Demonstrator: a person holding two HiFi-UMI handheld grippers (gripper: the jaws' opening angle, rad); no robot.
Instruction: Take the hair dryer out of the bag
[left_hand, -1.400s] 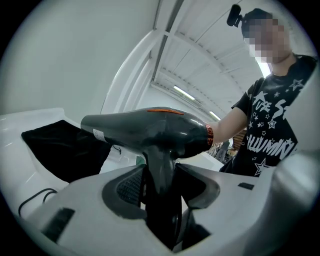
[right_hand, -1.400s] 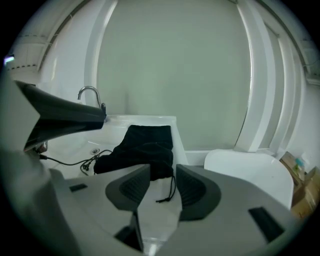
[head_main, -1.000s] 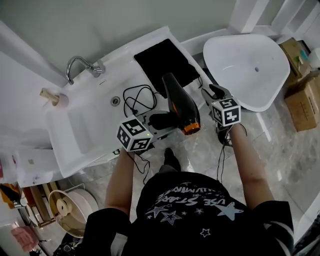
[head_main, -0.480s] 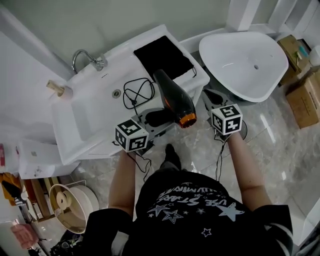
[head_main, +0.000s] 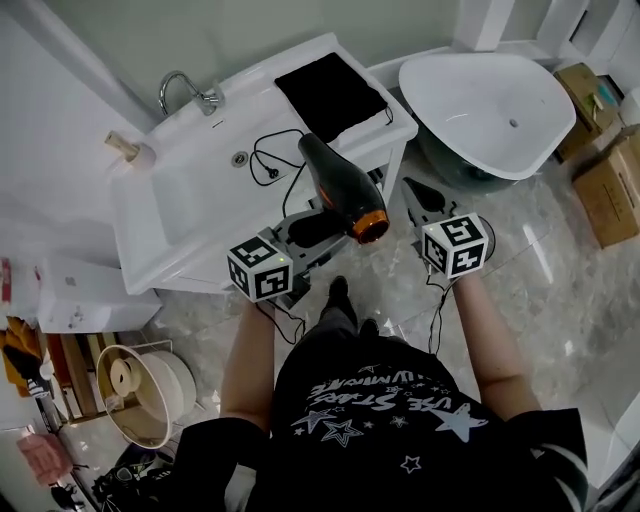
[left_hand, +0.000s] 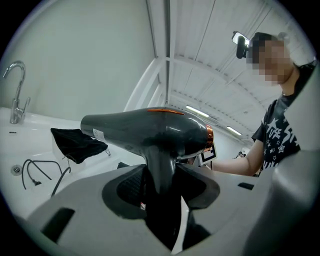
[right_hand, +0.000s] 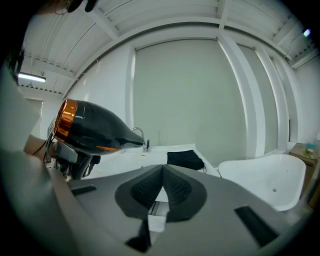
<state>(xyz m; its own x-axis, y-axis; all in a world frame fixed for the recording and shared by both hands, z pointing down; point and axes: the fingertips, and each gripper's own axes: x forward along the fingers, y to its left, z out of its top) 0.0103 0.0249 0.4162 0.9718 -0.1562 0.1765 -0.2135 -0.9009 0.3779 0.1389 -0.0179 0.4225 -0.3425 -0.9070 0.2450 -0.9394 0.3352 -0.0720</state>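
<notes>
Beside the sink (head_main: 172, 205), left gripper (left_hand: 160, 186) jaws clamp the hair dryer (left_hand: 145, 129), label (left_hand: 98, 133) unreadable; right gripper (right_hand: 162, 183) jaws closed.

This is a bathroom. A white counter (head_main: 255, 95) with a moulded sink (head_main: 190, 205), a round drain (head_main: 238, 158) and a curved chrome faucet (head_main: 185, 88) stands against a plain pale wall. Just beside it sits a white freestanding bathtub (head_main: 470, 95). The floor (head_main: 560, 300) is glossy, marble-patterned tile. A hair dryer (head_main: 340, 185) over the counter's edge suits such a room. Cardboard boxes (head_main: 610, 190) stand on the floor beyond the tub.
</notes>
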